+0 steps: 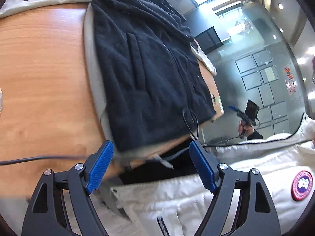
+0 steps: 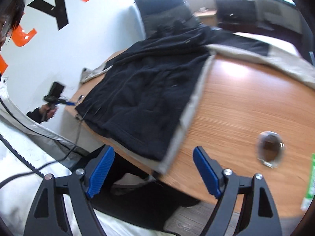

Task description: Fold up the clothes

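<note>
Wooden table (image 2: 246, 106) bears folded dark fleece (image 2: 145, 90); both jaws empty.

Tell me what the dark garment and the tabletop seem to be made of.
Dark garment: looks like navy fleece, matte and fuzzy with soft, thick folds. Tabletop: wood-look, probably laminate or veneer, with straight orange-brown grain lines and a smooth surface showing window glare.

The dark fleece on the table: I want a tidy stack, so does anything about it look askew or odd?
Somewhat. The dark fleece lies folded on a grey garment, but its near hem runs over the wooden table's edge. A black cable loops across that corner. Both grippers, left and right, are open and hold nothing.
</note>
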The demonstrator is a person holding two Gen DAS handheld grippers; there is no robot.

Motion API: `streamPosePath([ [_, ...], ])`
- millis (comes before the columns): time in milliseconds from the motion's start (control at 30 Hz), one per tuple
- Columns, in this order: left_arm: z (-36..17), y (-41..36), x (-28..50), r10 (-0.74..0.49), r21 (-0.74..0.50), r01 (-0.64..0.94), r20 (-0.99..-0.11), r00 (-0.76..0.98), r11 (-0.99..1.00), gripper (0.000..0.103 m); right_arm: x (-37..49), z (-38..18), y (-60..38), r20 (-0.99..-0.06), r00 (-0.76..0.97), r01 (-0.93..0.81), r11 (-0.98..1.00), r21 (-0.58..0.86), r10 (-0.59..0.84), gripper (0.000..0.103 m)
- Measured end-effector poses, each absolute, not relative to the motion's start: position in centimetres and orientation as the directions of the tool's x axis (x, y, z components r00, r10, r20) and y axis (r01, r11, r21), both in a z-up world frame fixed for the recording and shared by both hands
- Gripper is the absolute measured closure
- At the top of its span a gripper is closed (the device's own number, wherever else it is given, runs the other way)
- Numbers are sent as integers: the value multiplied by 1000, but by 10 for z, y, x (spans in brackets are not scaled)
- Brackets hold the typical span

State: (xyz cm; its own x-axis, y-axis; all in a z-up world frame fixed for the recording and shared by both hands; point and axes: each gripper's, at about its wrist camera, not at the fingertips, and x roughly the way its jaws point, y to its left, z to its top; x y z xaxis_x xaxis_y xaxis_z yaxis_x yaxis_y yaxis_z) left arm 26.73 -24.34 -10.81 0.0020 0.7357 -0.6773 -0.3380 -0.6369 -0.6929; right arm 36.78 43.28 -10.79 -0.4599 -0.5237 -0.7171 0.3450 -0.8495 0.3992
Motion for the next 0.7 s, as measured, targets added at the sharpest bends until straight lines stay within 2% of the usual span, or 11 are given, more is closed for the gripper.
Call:
streamPosePath([
  [67, -98, -252, 278, 724, -681, -342, -690, 5, -647, 22, 373, -104, 439, -731, -463, 347, -861, 371, -501, 16],
  [100, -94, -256, 282, 719, -676, -344, -695, 6, -651, 18, 374, -104, 441, -733, -464, 350, -863, 365, -498, 16],
  [133, -93, -259, 281, 720, -677, -342, -694, 4, -651, 14, 371, -107, 440, -726, -464, 355, -857, 372, -507, 16],
  [200, -95, -255, 274, 741, -696, -345, -671, 0, -630, 14, 361, -116, 432, -702, -457, 382, -833, 399, -546, 16],
  [333, -125, -217, 248, 803, -766, -332, -594, 41, -550, 14, 331, -142, 404, -643, -418, 440, -762, 475, -642, 16],
  [433, -149, -193, 233, 796, -777, -304, -598, 87, -551, 14, 311, -157, 390, -615, -390, 452, -725, 520, -685, 16],
  [700, -158, -199, 228, 833, -820, -271, -545, 99, -504, 14, 294, -184, 371, -688, -302, 459, -733, 502, -660, 16],
])
